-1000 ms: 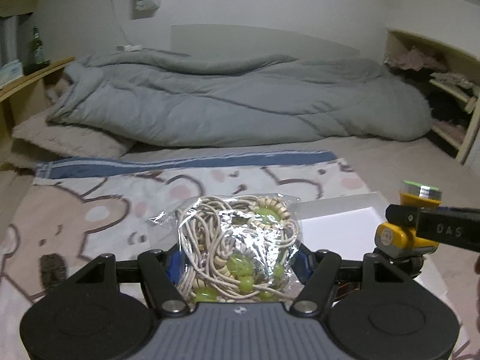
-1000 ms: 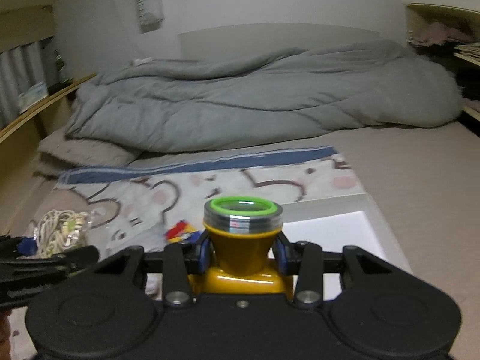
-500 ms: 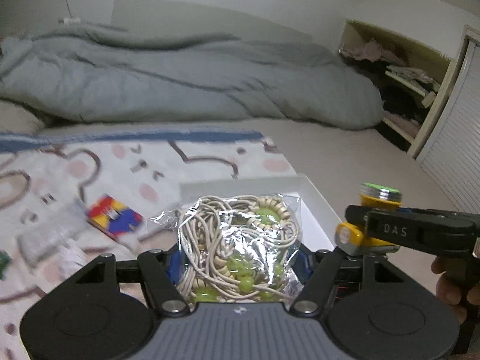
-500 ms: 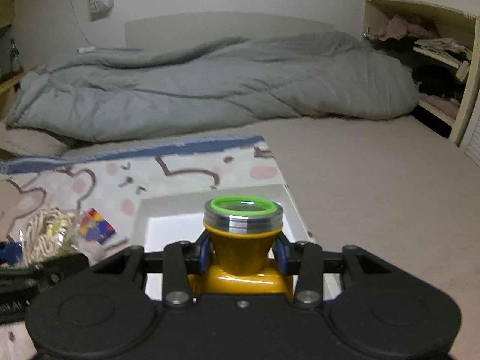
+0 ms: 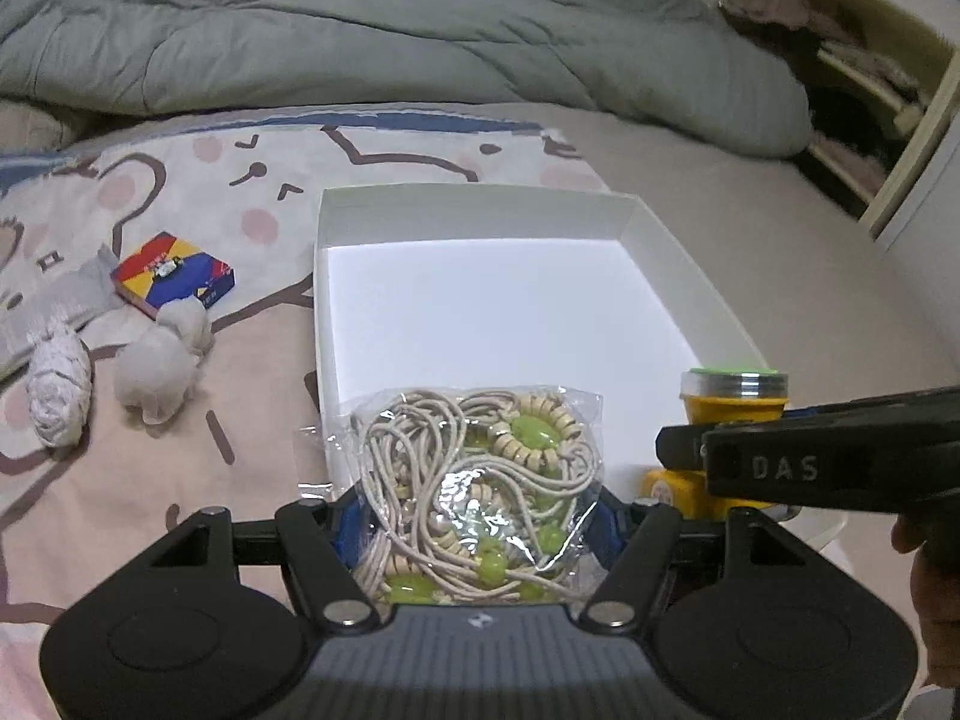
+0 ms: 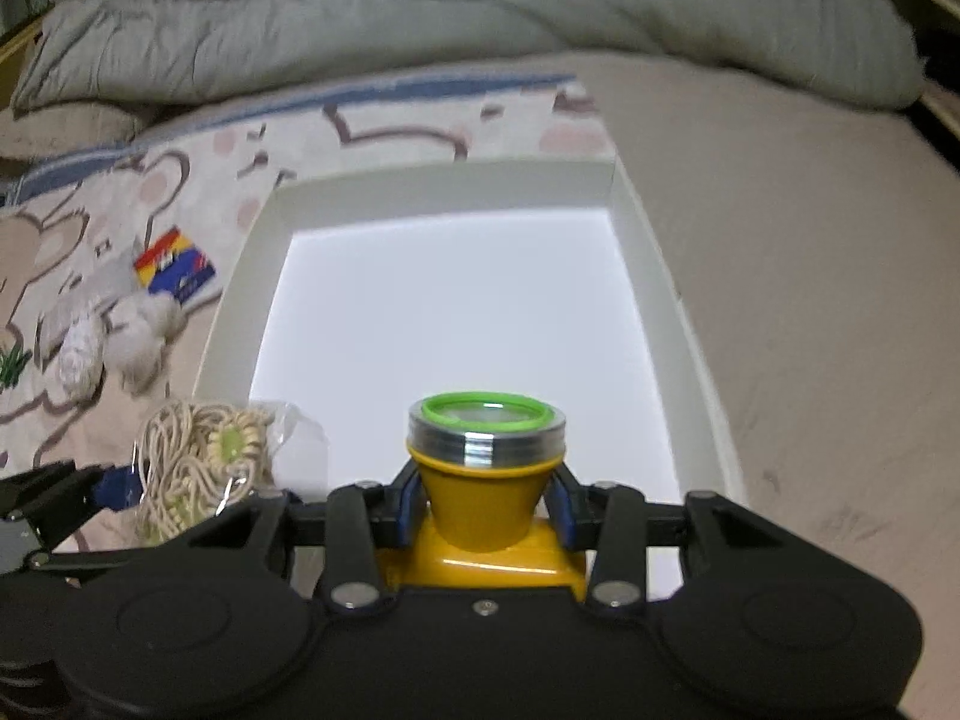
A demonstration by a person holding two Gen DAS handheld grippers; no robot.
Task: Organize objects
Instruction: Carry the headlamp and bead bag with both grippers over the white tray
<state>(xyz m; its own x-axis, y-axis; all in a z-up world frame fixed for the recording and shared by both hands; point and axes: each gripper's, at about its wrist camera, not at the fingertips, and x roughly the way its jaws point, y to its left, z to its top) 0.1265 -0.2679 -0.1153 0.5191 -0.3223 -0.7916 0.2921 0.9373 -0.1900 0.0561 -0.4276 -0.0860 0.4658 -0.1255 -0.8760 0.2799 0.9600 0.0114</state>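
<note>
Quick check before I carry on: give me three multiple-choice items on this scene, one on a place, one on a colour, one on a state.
1. The colourful card box lies: A) in the white box B) on the blanket left of the white box C) on the duvet.
2. The flashlight body is: A) yellow B) red C) blue.
3. The left gripper is: A) open, holding nothing B) shut on the bag of beaded cords C) out of view.

Answers: B, it rests on the bear-print blanket; A, yellow under a green-rimmed head; B, both fingers press the bag's sides.

Crinkly glossy plastic bag [image 5: 480, 480], matt white box [image 5: 480, 312]
</note>
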